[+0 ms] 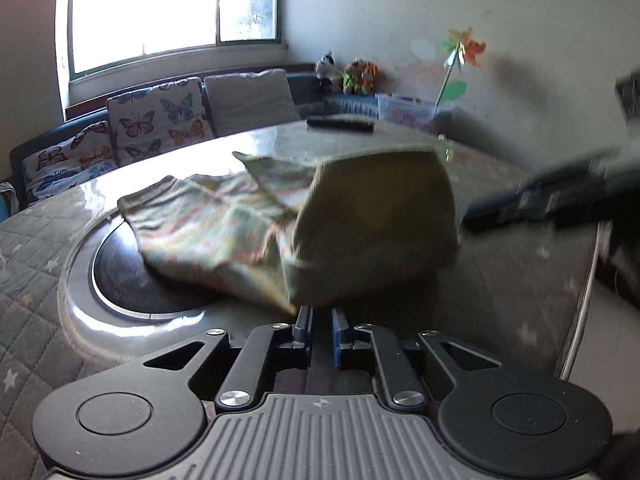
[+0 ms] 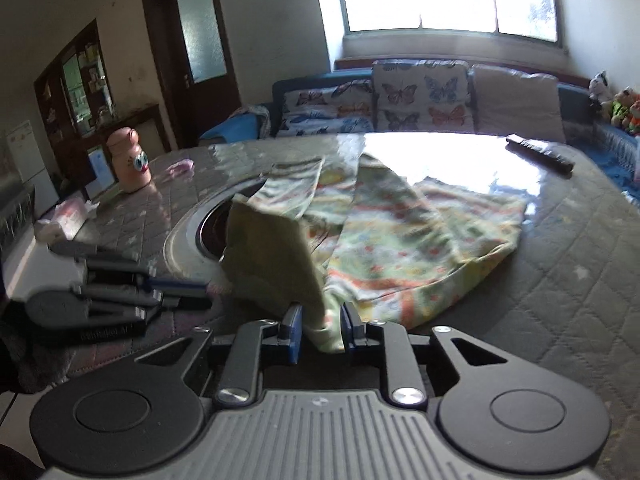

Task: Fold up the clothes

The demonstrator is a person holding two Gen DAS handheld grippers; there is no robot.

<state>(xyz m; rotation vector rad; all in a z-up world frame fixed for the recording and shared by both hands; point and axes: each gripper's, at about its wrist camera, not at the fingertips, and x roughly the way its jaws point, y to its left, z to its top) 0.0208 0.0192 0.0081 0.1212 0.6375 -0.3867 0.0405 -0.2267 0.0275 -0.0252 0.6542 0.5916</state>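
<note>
Closest in, the right hand-held gripper is pinching a bunched corner of the pale green, flower-printed cotton garment between its blue pads, jaws drawn narrow on the cloth. The left hand-held gripper is sitting right at the garment's near hem with its jaws nearly together; the cloth edge is reaching its fingertips, but I cannot tell whether any of it is actually caught.

The garment is lying rumpled on the glossy counter with its quilted grey cover, partly draped over a round dark inset plate. One ribbed olive flap is standing lifted and turned over, so a first fold looks to be only beginning; the rest is spread loose and wrinkled, nothing squared off yet. Smoothing and the remaining folds all seem left to do.
</note>
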